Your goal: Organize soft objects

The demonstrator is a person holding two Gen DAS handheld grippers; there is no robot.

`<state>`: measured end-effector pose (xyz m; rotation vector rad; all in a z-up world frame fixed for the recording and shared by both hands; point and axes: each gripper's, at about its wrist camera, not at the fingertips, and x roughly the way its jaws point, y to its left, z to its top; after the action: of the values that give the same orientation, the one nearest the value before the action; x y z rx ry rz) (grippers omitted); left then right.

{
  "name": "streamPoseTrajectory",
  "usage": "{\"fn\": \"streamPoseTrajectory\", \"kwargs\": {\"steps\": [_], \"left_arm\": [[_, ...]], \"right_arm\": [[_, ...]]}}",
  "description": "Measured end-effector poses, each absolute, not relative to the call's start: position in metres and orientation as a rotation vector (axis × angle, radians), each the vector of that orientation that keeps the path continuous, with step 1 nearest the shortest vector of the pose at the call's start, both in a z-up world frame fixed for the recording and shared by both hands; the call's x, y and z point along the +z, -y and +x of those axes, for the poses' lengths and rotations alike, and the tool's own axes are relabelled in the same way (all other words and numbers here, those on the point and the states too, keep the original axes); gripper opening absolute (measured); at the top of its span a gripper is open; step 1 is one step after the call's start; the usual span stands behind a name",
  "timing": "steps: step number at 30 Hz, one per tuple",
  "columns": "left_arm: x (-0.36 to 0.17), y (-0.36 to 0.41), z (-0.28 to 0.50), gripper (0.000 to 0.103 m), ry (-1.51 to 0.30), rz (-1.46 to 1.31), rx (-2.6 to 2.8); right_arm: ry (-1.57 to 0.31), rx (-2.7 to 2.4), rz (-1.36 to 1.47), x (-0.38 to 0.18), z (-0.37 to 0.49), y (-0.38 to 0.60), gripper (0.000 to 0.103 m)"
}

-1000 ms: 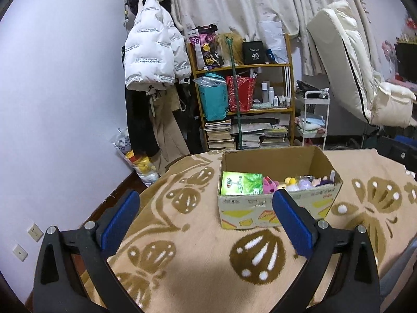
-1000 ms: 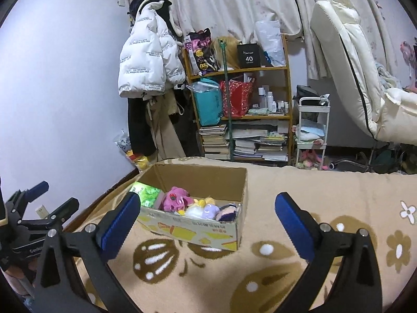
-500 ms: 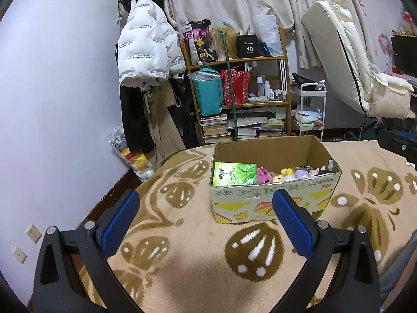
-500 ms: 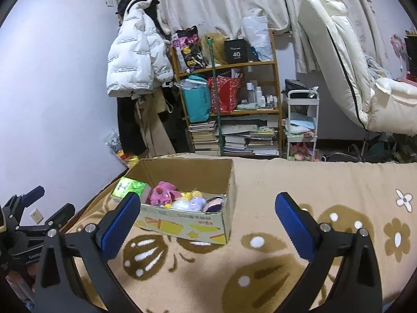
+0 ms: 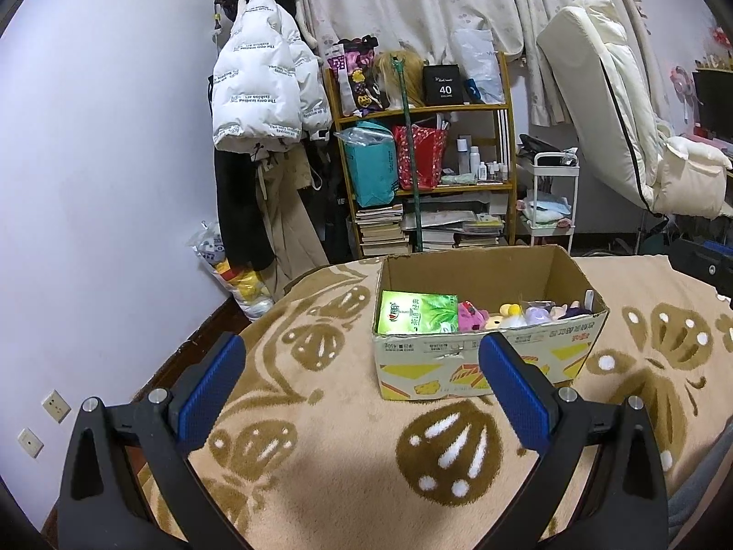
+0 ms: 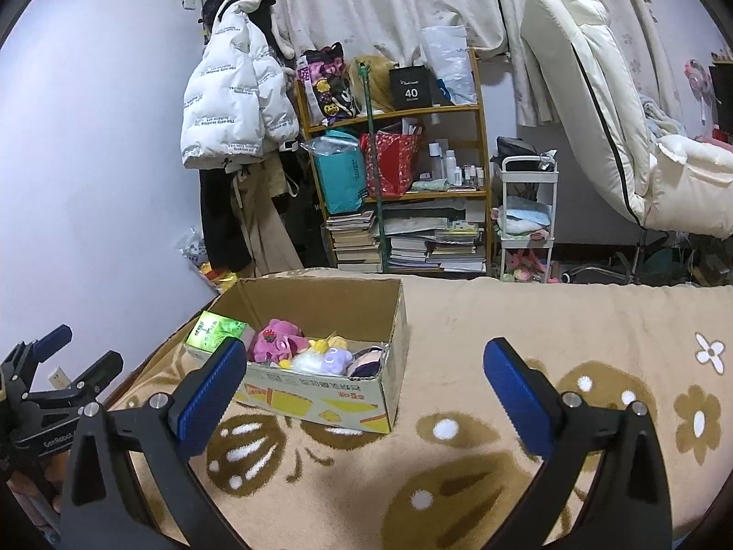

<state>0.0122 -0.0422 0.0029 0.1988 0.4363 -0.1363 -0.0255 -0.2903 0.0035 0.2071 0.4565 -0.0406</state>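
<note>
Above the blanket [image 5: 320,481], left gripper [image 5: 362,387] and right gripper [image 6: 364,392] hover level — jaws spread, empty — facing the box [image 5: 481,366].

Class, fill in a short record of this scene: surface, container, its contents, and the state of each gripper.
Surface: patterned blanket
Container: open cardboard box, standing on the blanket
Contents: green tissue pack at the box's left end; pink plush toy beside it; small plush toys to its right
Left gripper: open, holding nothing
Right gripper: open, holding nothing
</note>
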Motion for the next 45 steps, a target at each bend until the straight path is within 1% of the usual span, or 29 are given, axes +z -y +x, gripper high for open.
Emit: {"fn": "streamPoseTrajectory", "kwargs": {"steps": [45], "left_arm": [[0.0076, 0.0426, 0.0089, 0.101, -0.422, 0.180, -0.136]], "right_arm": [[-0.471, -0.041, 0.201, 0.0023, -0.0221, 0.2862, 0.103]]}}
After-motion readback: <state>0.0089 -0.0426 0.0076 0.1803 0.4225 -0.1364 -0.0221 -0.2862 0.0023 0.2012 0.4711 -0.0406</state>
